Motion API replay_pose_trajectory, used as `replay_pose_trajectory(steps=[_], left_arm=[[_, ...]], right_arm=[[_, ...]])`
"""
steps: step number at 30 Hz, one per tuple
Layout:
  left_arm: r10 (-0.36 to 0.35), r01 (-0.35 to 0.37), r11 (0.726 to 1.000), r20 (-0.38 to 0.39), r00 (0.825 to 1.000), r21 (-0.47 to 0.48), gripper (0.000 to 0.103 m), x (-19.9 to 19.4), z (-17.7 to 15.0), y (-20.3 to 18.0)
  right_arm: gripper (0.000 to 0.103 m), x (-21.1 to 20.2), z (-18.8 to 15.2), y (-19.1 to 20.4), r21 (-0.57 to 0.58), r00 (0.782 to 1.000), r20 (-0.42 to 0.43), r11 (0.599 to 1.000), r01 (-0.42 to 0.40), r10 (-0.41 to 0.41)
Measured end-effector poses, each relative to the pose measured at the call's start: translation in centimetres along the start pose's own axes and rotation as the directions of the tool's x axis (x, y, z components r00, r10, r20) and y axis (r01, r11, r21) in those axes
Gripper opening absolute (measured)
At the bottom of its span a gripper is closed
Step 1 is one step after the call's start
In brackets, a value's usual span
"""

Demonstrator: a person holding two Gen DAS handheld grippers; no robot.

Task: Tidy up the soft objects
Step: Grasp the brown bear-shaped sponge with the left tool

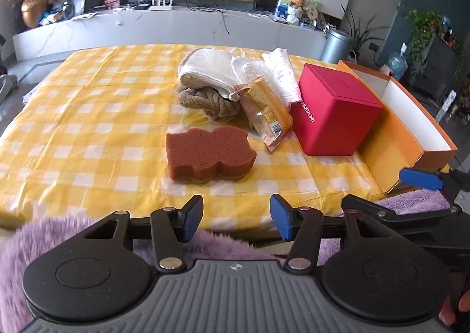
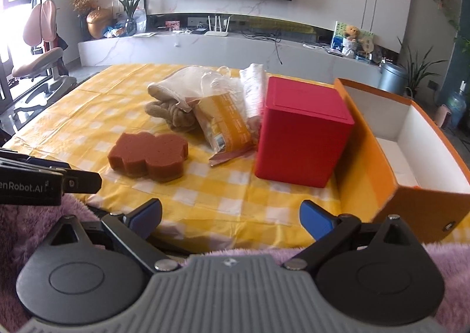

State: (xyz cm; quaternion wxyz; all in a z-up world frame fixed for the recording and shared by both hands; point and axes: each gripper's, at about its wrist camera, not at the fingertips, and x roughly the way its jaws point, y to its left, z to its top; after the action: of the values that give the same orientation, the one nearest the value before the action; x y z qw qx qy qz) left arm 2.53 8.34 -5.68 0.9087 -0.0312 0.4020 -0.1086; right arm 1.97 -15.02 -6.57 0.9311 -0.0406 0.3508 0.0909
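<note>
A brown sponge [image 1: 207, 152] [image 2: 148, 155] lies on the yellow checked tablecloth [image 1: 88, 115] [image 2: 205, 198] near the front. Behind it sit a tan knotted towel [image 1: 205, 101] [image 2: 173, 115], a white folded cloth [image 1: 211, 65] [image 2: 182, 82], a yellow snack packet [image 1: 267, 109] [image 2: 226, 124] and white crumpled material [image 1: 279, 74] [image 2: 252, 86]. My left gripper [image 1: 236, 220] is open and empty at the table's front edge, before the sponge. My right gripper [image 2: 230, 220] is open and empty, also at the front edge.
A red box [image 1: 332, 115] [image 2: 302, 130] stands right of the pile. An open orange box [image 1: 405, 127] [image 2: 411, 151] with a white inside lies at the right edge. Purple fluffy fabric [image 1: 58, 245] [image 2: 29, 230] lies under both grippers. A TV console runs behind the table.
</note>
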Motion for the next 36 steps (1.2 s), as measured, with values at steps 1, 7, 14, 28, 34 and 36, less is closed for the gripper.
replay_pose_trajectory(steps=[1,7,14,28,34,36], left_arm=[[-0.002,0.002,1.0,0.0,1.0,0.023,0.063,0.2,0.4,0.0],[0.019,-0.018,0.96,0.0,1.0,0.28,0.07,1.8,3.7,0.1],[-0.02,0.056,0.82,-0.069,0.997,0.57,0.079,5.4,5.3,0.8],[-0.056,0.284,0.614,-0.318,0.946,0.737,0.086,12.9,6.9,3.4],[-0.035,0.353,0.509,-0.391,0.92,0.785,0.09,14.3,6.8,3.8],[-0.007,0.361,0.472,-0.406,0.914,0.804,0.09,14.9,6.5,3.8]], right_arm=[[0.097,0.4,0.3,0.0,-0.002,1.0,-0.002,1.0,-0.005,0.005],[0.094,2.8,2.7,0.2,-0.044,0.999,-0.008,0.999,-0.031,0.031],[0.089,7.0,4.3,0.8,-0.047,0.994,-0.056,0.995,-0.092,0.09],[0.068,13.5,4.6,2.1,-0.033,0.962,-0.198,0.98,-0.197,0.186],[0.068,14.5,4.4,2.0,-0.009,0.955,-0.22,0.979,-0.205,0.198],[0.068,14.6,4.4,2.2,-0.01,0.954,-0.223,0.978,-0.208,0.201]])
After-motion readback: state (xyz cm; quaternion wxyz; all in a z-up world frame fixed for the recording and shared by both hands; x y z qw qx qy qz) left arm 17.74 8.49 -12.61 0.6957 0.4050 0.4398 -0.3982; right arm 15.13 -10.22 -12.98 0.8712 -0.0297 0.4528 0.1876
